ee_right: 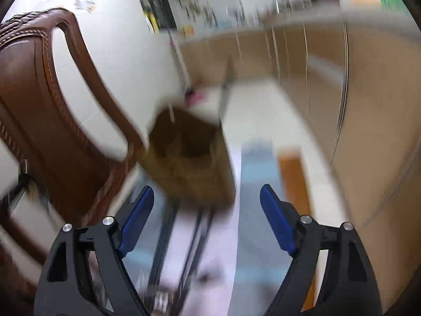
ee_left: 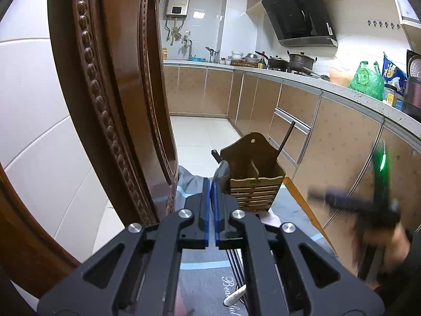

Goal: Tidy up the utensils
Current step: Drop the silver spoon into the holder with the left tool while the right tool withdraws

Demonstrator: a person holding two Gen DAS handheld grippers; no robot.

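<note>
Utensils, thin dark chopsticks (ee_left: 235, 259), lie below my pressed-together left tongs (ee_left: 212, 181); I steady my spread right tongs (ee_right: 208, 197) before the slatted brown wooden holder (ee_left: 256, 184).

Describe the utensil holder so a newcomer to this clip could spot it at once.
Beside the carved brown chair back, a cloth-covered table holds the utensil holder just beyond the left gripper. It is the only slatted wooden box, with an arched back.
</note>
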